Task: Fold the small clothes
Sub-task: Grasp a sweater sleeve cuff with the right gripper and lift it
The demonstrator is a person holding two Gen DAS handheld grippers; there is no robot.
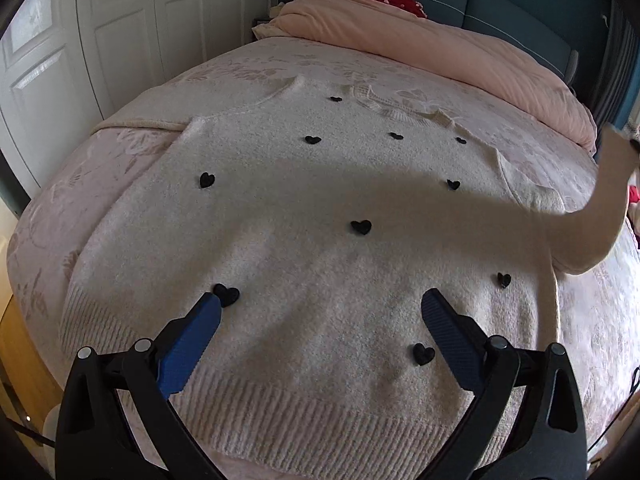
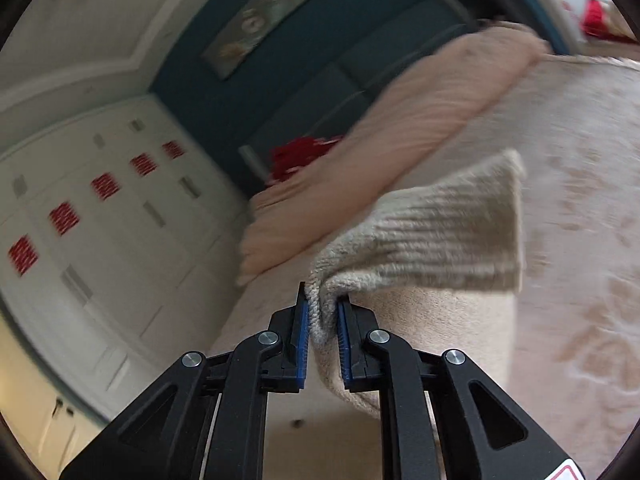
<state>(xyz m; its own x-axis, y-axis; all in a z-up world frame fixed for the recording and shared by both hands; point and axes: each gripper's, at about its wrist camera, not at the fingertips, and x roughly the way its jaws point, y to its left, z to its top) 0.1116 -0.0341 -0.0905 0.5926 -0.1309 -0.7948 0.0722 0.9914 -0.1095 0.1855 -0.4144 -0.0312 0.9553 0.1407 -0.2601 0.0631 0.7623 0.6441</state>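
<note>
A fluffy cream knitted sweater dotted with small black hearts (image 1: 304, 240) lies spread flat, front up, on the pale pink patterned bedspread (image 1: 120, 148), its body not yet folded and the far-left sleeve out to the side. The right gripper (image 2: 323, 320) has its jaws nearly closed, pinching the ribbed cuff of the sweater's sleeve (image 2: 424, 236), which is raised off the bed. The left gripper (image 1: 320, 312) hangs wide open and empty over the hem, so I judge folding has barely begun.
</note>
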